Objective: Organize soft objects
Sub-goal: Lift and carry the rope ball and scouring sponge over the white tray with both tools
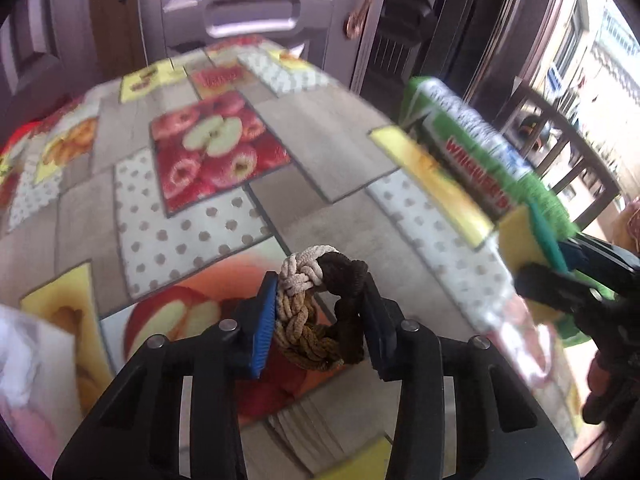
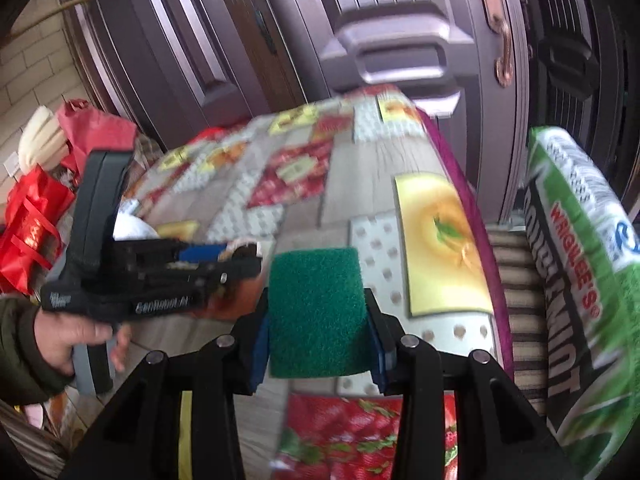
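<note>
While the left gripper (image 1: 320, 312) clamps the braided hair tie (image 1: 316, 312) between its 2 pads, the right gripper (image 2: 320, 328) pinches the sponge (image 2: 318, 312); both items compress, so weak pressure risks slippage onto the tablecloth (image 1: 312, 136) below

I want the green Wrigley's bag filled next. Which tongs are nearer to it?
Right. The right tongs, shut on the sponge, are beside the green bag. The left tongs, gripping the braided rope ring, are farther over the table.
</note>
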`<state>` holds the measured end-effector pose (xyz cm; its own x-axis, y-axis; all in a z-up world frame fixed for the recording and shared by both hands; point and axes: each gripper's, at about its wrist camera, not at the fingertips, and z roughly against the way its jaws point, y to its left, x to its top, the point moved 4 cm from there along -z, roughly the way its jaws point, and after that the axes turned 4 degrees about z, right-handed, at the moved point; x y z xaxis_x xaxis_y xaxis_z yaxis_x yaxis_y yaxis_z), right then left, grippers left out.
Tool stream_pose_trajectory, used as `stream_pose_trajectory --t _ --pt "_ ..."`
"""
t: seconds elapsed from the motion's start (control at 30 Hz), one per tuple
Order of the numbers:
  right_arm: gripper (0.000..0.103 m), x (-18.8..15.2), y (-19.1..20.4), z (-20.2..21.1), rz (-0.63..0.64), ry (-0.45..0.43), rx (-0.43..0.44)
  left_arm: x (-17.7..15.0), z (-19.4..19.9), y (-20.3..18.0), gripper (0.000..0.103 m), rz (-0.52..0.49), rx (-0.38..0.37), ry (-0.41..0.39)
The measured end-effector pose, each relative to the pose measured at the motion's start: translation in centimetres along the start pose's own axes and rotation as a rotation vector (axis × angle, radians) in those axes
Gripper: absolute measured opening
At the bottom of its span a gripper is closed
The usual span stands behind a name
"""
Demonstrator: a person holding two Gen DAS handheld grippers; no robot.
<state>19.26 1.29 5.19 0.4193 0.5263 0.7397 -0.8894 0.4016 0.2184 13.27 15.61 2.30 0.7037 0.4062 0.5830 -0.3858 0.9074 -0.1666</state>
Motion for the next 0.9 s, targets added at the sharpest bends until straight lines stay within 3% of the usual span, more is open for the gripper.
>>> stream_pose_trajectory --t 0.23,0.47,0.9 --pt "0.040 2.5 3.0 4.7 0.006 -0.138 0.000 -0.2 10.4 -1.4 0.038 0.028 -0.050 -0.169" --pt "0.040 4.1 7.0 9.7 0.058 -0.268 0.000 -1.2 18.5 -1.3 0.038 0.046 -0.037 -0.318" --pt "0.041 4.8 12.2 14.7 0.089 -0.387 -0.011 -5.1 26.6 1.1 0.039 0.072 0.021 -0.442"
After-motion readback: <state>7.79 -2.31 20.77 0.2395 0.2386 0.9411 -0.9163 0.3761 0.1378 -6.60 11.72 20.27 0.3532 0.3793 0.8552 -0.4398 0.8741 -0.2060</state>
